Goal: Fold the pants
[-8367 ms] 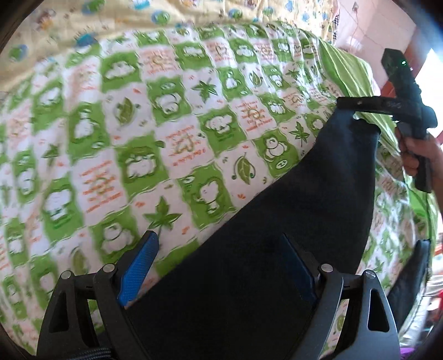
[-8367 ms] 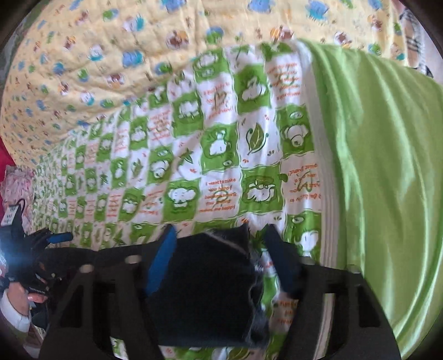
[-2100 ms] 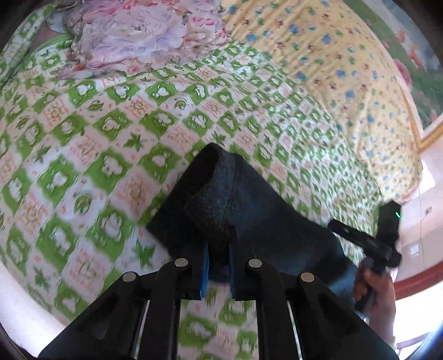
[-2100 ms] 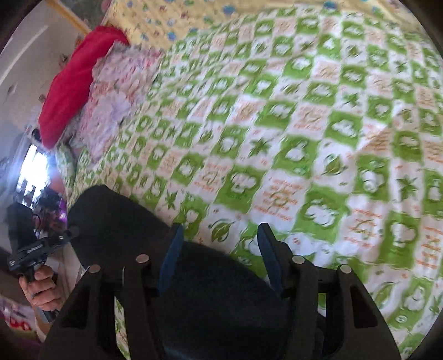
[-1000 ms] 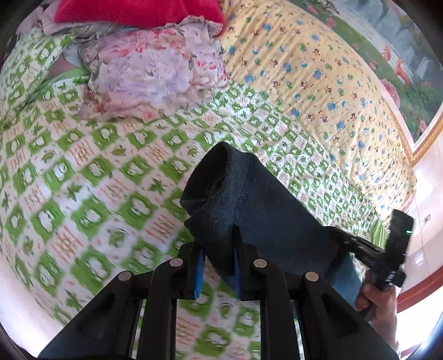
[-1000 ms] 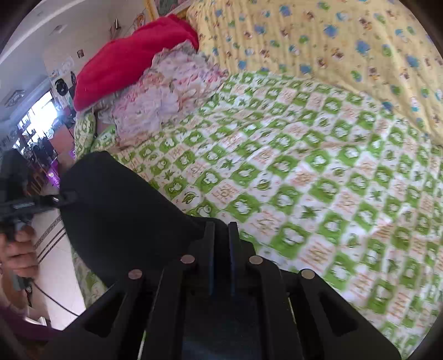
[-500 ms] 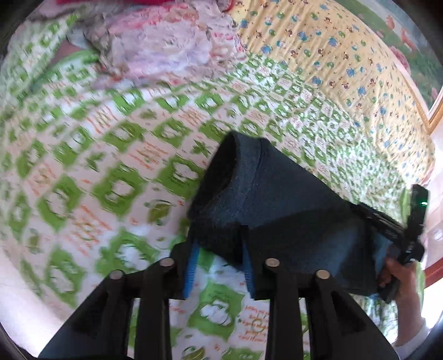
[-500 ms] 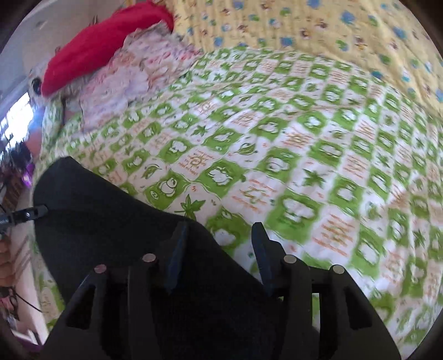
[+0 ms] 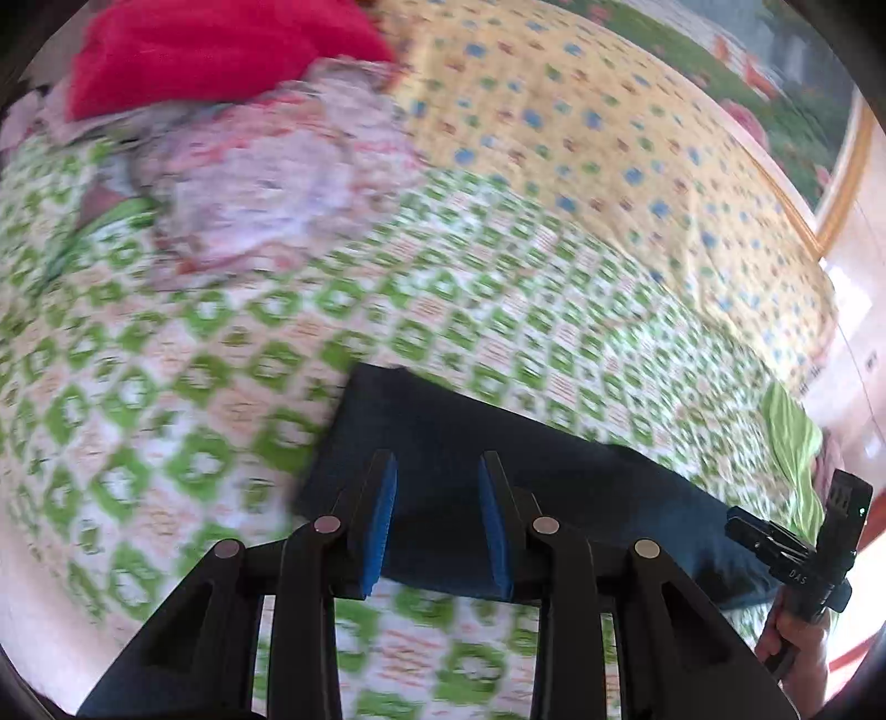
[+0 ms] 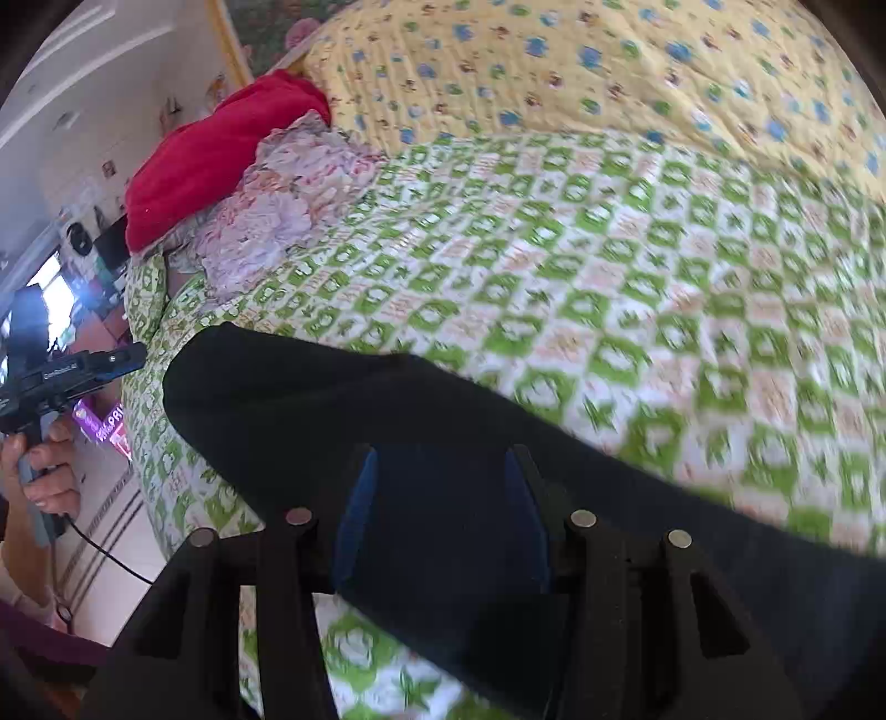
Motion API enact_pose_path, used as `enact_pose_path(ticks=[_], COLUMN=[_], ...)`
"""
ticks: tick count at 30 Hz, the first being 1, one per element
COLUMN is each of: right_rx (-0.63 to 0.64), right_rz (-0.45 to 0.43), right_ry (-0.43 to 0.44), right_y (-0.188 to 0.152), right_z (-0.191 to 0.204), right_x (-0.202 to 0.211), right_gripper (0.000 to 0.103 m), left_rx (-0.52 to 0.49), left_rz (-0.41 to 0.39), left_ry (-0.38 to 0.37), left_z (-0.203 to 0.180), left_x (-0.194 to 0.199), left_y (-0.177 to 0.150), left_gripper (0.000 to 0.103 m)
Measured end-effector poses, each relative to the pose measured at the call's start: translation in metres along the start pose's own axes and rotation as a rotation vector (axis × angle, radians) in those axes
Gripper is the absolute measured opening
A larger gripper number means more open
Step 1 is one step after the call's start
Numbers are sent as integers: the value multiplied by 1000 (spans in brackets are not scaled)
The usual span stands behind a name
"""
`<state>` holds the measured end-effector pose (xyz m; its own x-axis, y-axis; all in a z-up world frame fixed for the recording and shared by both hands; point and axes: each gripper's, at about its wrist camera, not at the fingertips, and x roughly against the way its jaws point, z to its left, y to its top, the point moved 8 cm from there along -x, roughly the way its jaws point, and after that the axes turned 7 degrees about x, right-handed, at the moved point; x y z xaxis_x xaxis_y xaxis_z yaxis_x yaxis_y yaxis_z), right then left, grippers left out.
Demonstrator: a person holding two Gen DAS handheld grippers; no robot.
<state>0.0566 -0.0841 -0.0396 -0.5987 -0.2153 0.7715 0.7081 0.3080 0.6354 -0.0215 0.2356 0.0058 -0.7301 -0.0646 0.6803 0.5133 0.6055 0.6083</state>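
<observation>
The dark navy pants (image 9: 498, 459) lie folded as a long band on the green-and-white checked bedspread (image 9: 166, 387). My left gripper (image 9: 437, 520) is open just above their left end, blue pads apart, holding nothing. My right gripper (image 10: 440, 518) is also open over the pants (image 10: 343, 410) at their other end, with the cloth lying under and between the fingers. Each gripper shows in the other's view: the right one at the far right (image 9: 797, 554), the left one at the far left (image 10: 61, 376).
A floral pillow (image 9: 266, 183) and a red blanket (image 9: 210, 50) lie at the head of the bed, with a yellow patterned quilt (image 9: 609, 144) behind. The bed's edge and the floor (image 10: 105, 531) are at the left in the right wrist view.
Both grippers have opened and let go of the pants, which now lie flat on the bed. Both have pulled back a little.
</observation>
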Motion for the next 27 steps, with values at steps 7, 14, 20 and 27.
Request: enact_pose_path(ticks=[7,14,20,27], right_rx=[-88,-196,-278,-389], right_rz=[1,-26,-48,-70], right_ry=[-13,-72,-130,-178], right_y=[-30,-57,-80,-106], right_z=[-8,-29,-48,-72], right_x=[26,58,82,108], right_gripper=[50,50,50,50], left_rx=[-137,-292,-388,-515], left_rz=[121,217,273,345], left_ry=[-102,-190,-256,-320], left_z=[-71,-142,-192,-244], left_x=[-33,-60,-71,-88], left_y=[-34,-67,-91,-117], left_gripper=[42,46,51,53])
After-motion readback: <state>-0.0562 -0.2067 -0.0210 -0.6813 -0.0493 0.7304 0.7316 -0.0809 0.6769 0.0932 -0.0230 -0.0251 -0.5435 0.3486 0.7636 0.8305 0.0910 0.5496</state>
